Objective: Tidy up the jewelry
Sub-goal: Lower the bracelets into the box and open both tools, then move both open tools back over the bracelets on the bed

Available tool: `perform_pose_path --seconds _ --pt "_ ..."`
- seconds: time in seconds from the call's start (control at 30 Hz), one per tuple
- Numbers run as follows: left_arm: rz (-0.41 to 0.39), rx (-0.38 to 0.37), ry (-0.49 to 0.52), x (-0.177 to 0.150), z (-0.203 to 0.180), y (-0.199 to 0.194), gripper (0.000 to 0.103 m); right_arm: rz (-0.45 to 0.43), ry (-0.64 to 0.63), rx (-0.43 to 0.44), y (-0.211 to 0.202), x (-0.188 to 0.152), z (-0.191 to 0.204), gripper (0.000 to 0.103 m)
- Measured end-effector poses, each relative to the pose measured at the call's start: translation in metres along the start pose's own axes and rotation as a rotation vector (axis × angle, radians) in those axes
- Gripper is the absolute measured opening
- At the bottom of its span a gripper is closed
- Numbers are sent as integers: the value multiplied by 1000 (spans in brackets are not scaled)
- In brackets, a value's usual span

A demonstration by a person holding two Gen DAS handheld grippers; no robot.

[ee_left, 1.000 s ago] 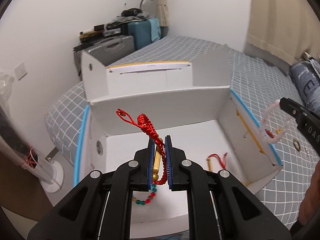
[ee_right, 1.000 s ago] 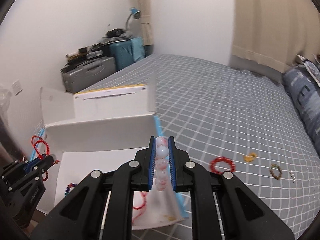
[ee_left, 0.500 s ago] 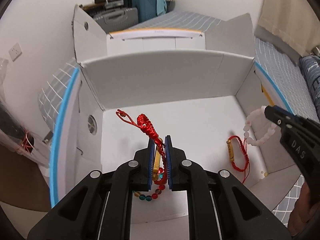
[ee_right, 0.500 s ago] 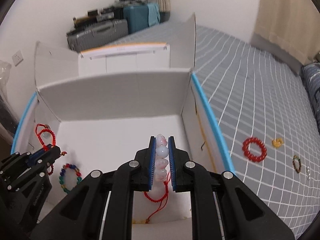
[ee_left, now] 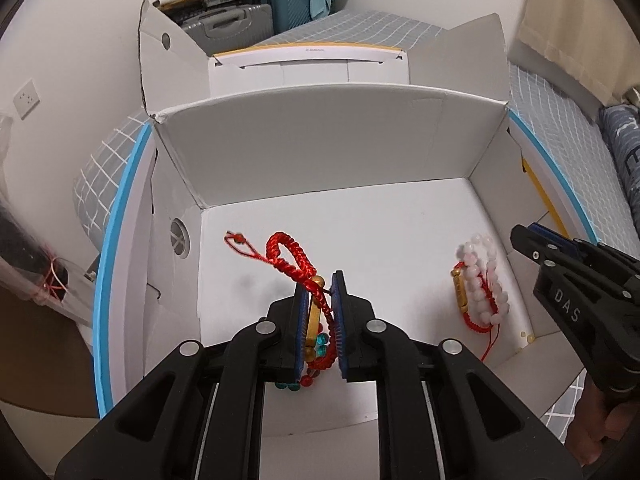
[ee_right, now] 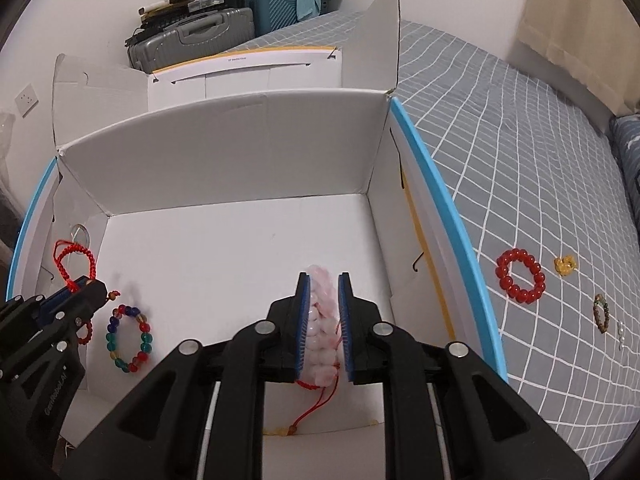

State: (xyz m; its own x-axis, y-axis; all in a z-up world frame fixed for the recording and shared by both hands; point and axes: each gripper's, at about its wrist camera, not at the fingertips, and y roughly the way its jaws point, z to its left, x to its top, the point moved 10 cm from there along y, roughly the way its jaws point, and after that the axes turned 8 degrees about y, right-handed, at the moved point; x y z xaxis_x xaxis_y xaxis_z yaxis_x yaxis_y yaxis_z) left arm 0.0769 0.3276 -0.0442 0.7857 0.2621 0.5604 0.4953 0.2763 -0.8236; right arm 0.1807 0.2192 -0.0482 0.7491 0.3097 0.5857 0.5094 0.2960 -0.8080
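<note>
A white cardboard box (ee_left: 332,148) lies open on the bed. My left gripper (ee_left: 320,280) is over the box floor, shut on a red braided cord bracelet (ee_left: 296,256) with a gold tube. A multicoloured bead bracelet (ee_right: 129,340) lies under it. My right gripper (ee_right: 323,280) has parted slightly; the pink bead bracelet (ee_right: 320,312) sits between the fingers. In the left wrist view the pink bracelet (ee_left: 486,284) lies on the box floor, off the right gripper's tips (ee_left: 520,236), on another red cord bracelet (ee_left: 464,296).
On the grey checked bedspread right of the box lie a red bead bracelet (ee_right: 520,276), a small yellow piece (ee_right: 566,266), a dark bead ring (ee_right: 601,312) and a small pale piece (ee_right: 621,336). Suitcases (ee_right: 192,40) stand against the far wall.
Both grippers moved down into the box. The right gripper's jaws parted and the pink bead bracelet dropped onto the box floor. The left gripper still holds the red cord bracelet.
</note>
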Motion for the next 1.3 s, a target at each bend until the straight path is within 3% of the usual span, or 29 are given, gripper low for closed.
perform_pose_path --seconds 0.03,0.13,0.23,0.43,0.7,0.93,1.3 --pt "-2 -1 -1 1 1 0 14 -10 0 0 -2 1 0 37" --pt "-6 -5 -8 2 2 -3 14 -36 -10 0 -10 4 2 51" --pt "-14 5 -20 3 5 -6 33 -63 -12 3 -17 7 4 71" --pt "-46 28 -42 7 14 -13 59 -90 -28 7 -26 10 8 84" --pt "-77 36 -54 12 18 -20 80 -115 5 30 -35 15 4 92" --pt "-107 41 -60 19 17 -30 92 -143 46 34 -51 19 -7 95" --pt "-150 -16 -16 28 -26 -49 97 -171 79 -23 -84 9 -61 95"
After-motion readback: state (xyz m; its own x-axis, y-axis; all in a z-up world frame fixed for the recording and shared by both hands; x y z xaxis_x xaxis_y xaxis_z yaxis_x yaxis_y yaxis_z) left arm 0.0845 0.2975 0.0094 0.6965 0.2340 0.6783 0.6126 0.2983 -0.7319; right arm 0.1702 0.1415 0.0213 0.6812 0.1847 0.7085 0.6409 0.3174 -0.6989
